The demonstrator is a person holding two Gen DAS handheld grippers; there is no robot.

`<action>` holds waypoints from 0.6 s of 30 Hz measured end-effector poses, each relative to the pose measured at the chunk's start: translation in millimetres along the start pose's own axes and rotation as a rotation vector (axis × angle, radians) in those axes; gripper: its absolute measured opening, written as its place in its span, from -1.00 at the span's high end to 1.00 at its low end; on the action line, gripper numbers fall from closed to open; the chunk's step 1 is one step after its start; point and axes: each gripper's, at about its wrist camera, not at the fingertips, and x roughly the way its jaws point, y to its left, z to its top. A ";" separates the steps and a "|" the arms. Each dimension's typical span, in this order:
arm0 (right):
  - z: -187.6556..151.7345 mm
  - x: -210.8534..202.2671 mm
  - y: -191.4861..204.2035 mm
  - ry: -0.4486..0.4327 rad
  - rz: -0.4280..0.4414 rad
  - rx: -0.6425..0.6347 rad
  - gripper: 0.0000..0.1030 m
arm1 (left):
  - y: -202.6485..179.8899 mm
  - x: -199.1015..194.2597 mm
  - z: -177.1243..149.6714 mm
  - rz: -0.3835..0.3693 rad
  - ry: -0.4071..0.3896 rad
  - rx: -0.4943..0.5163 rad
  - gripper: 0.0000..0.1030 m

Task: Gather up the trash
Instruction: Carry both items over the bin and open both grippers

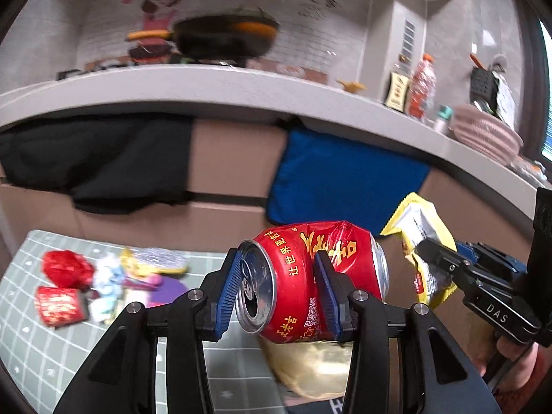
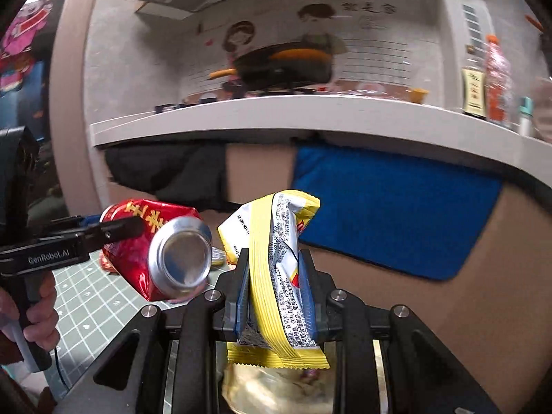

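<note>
Grippers aloft, angled downward — left gripper clamping dented can, right gripper (alongside) pinching yellow wrapper.

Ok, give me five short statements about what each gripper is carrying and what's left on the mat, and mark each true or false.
1. The left gripper is shut on a dented red can. True.
2. The can's opened top faces the left wrist camera. True.
3. The right gripper is empty. False: it is shut on a yellow snack wrapper.
4. The green grid mat has no trash left. False: red packaging and other crumpled wrappers lie there.
5. A blue cloth hangs below the counter. True.
</note>
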 end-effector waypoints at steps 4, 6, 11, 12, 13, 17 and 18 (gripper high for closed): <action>-7.7 -0.9 -25.6 0.008 -0.030 0.042 0.53 | -13.1 23.6 -6.1 -0.035 0.049 -0.002 0.15; -10.0 1.1 -34.4 0.015 -0.032 0.067 0.53 | -18.3 35.2 -9.3 -0.042 0.069 0.002 0.15; -19.9 15.3 -50.6 0.044 -0.032 0.112 0.52 | -22.4 58.0 -22.1 -0.044 0.118 0.008 0.15; -22.5 19.0 -51.7 0.052 -0.031 0.115 0.52 | -21.7 63.6 -25.3 -0.043 0.131 0.005 0.15; -24.8 21.4 -51.8 0.057 -0.030 0.116 0.52 | -21.3 68.3 -28.0 -0.043 0.141 0.004 0.15; -35.6 33.6 -53.2 0.088 -0.025 0.123 0.52 | -19.1 86.3 -38.7 -0.048 0.187 -0.008 0.15; -38.2 36.2 -53.8 0.095 -0.023 0.126 0.52 | -19.3 90.3 -41.1 -0.050 0.196 -0.010 0.15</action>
